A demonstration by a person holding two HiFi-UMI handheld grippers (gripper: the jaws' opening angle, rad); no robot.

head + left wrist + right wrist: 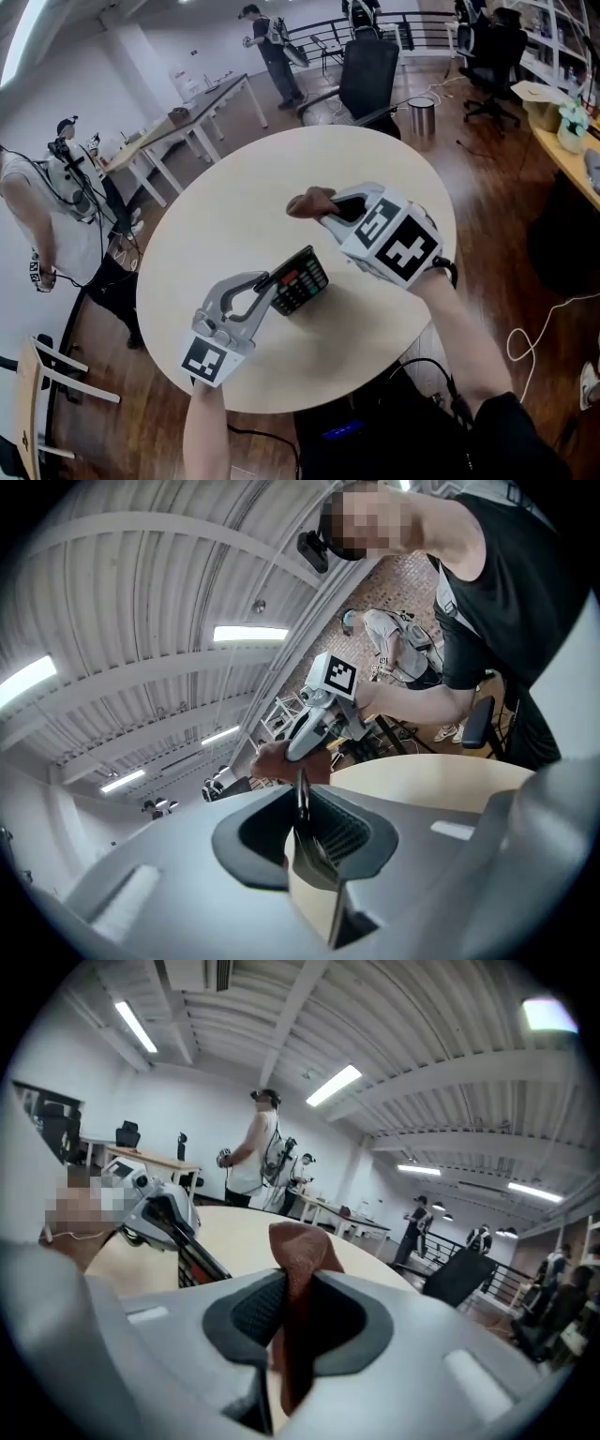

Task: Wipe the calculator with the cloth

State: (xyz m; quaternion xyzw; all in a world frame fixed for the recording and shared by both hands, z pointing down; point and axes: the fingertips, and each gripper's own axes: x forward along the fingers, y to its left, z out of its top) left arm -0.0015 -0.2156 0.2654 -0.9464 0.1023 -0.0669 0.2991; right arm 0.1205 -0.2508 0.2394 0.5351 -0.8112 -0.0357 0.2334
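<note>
Nearest to me, my left tool is closed on one end of the calculator and holds it up above the tabletop, over the part close to the near edge. In the left gripper view the calculator stands edge-on between the jaws. Its long axis runs from this tool out to the right and a little away from me, and the side with the keys is turned up.

Just beyond it, toward the middle of the tabletop, my right tool is closed on the brown cloth, which sticks out past the tips in a bunch. The cloth is near the far end of the calculator but apart from it. I judge that the cloth must come toward me and down onto the keys.

There is no container on the tabletop. A metal bin stands on the floor past the far edge, and I cannot see what is in it.
</note>
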